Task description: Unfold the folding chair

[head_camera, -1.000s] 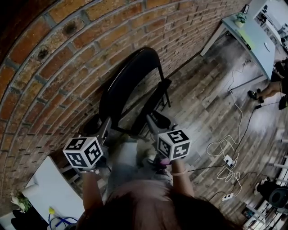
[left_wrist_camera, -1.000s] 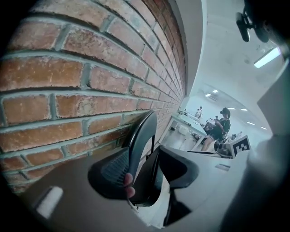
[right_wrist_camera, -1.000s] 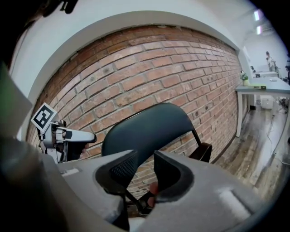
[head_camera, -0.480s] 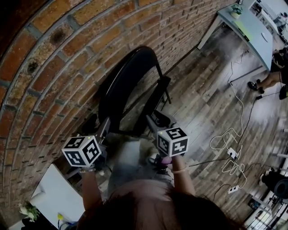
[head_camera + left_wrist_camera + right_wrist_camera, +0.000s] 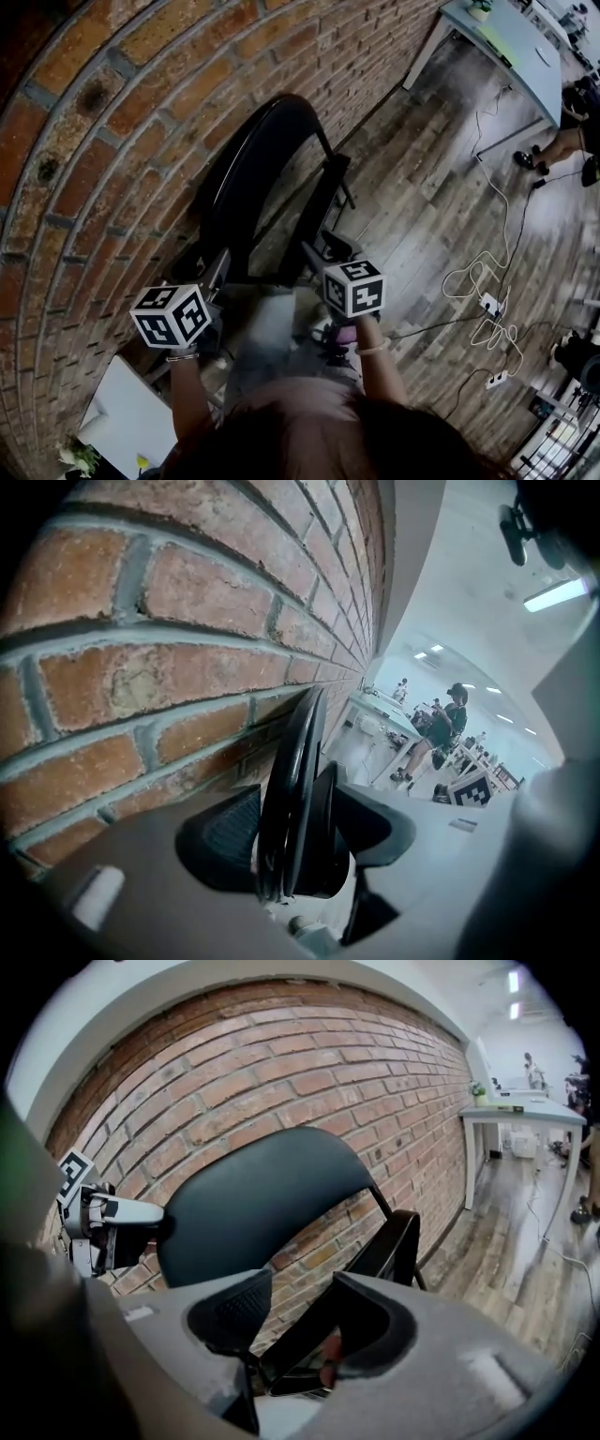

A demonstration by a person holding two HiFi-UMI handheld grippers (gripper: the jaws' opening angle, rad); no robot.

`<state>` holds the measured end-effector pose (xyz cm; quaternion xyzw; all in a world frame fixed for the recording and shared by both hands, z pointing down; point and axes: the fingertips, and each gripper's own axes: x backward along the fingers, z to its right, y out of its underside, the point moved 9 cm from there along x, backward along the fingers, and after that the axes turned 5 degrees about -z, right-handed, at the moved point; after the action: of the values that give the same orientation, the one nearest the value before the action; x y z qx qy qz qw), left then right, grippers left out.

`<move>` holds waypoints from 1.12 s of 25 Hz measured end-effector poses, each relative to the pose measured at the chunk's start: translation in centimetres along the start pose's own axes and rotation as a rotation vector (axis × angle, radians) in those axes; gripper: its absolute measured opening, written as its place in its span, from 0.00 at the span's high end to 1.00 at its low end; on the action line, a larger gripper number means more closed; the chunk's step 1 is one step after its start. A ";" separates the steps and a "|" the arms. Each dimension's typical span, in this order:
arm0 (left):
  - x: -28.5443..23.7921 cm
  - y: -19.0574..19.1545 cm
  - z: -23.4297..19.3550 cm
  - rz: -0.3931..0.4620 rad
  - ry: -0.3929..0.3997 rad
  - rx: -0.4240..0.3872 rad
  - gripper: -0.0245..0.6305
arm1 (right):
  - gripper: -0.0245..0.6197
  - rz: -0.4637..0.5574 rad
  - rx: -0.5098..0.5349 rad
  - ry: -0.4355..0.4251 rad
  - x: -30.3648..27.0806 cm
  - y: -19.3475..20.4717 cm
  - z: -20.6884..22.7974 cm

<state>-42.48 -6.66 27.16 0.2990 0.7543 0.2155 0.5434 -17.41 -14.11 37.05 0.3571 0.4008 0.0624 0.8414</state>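
**Chair still folded, both grippers loose**

The folding chair [image 5: 253, 178] leans shut against the brick wall [image 5: 112, 122]. The left gripper [image 5: 217, 270] gapes wide around the chair's back edge. The right gripper [image 5: 317, 255] is open around a seat bar. Nothing is pinched, so a bump could make the chair slide down. Both jaws have just been opening, and the chair has not moved since a second ago.

An open-plan office or lab workspace is suggested. An exposed brick wall [image 5: 141, 112], wood-plank floor [image 5: 422, 202] and white table [image 5: 511, 52] are seen, with power strips [image 5: 488, 306] and cables [image 5: 464, 279] laid across the floor.
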 end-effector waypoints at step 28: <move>-4.8 -0.9 -1.0 -0.175 0.051 -0.103 0.59 | 0.56 -0.071 -0.244 0.002 -6.6 3.7 4.0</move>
<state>-42.51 -10.59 30.21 0.1983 0.7790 0.2130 0.5554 -18.31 -16.17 45.36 0.2376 0.4032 0.0814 0.8800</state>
